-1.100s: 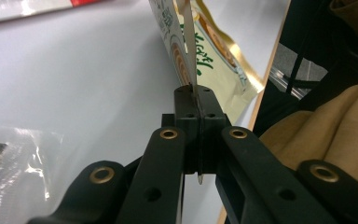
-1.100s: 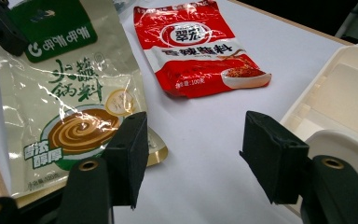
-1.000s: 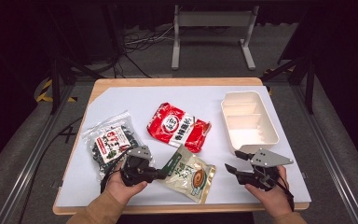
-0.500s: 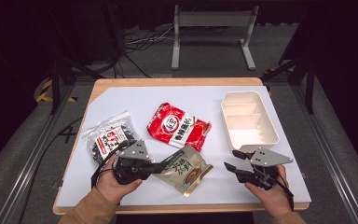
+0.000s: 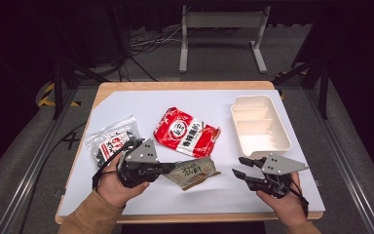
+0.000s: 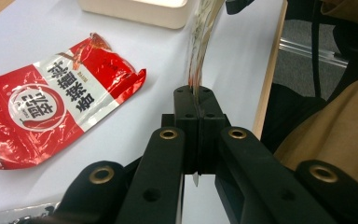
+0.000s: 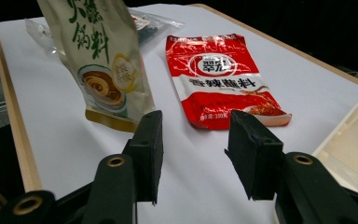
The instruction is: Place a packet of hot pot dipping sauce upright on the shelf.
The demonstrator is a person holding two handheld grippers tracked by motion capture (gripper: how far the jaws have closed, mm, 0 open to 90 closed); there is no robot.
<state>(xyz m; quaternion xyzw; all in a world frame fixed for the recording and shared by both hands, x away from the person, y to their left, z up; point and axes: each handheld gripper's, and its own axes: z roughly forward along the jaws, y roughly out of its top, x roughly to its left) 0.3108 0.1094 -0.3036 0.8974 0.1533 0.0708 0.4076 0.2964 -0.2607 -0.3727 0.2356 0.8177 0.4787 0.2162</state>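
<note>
Sitting empty beside the red packet (image 5: 186,132), the divided white tray (image 5: 260,127)

The left hand's black two-jaw left gripper (image 5: 171,168) was clamped tight, while the right hand's black right gripper (image 5: 239,166), jaws parted, had just been closing on nothing.

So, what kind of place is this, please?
Probably a lab or studio set up for recording demonstrations, not a home kitchen. The wooden table has a white mat and stands among black curtains, metal frame rails and loose floor cables.
</note>
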